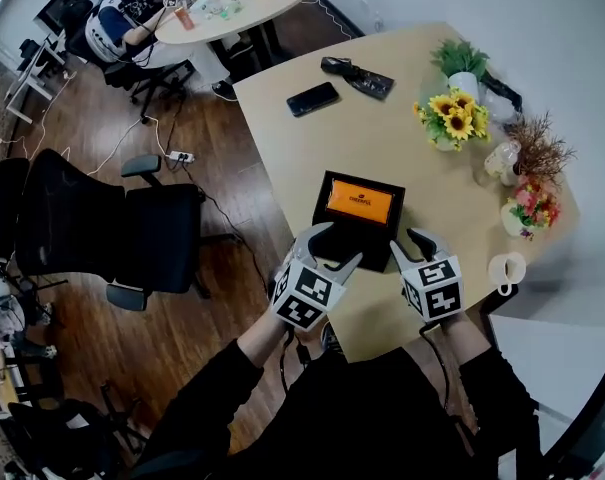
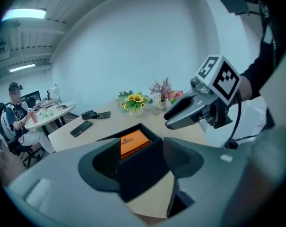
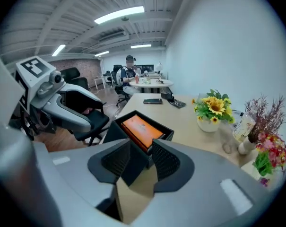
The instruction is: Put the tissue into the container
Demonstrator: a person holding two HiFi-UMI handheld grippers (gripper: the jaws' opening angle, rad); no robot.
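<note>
One container (image 1: 367,180), one orange tissue pack (image 1: 359,203), one phone (image 1: 312,98), one mug (image 1: 506,268). Two tongs: left tongs (image 1: 334,248), right tongs (image 1: 419,243)

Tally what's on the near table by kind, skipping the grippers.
Plants/flowers: 4 (green plant, sunflowers, dried sprigs, pink flowers)
Phone: 1
Black pouch: 1
Black container: 1
Orange tissue pack, inside the container: 1
White mug: 1
Total: 9 clearly visible
</note>
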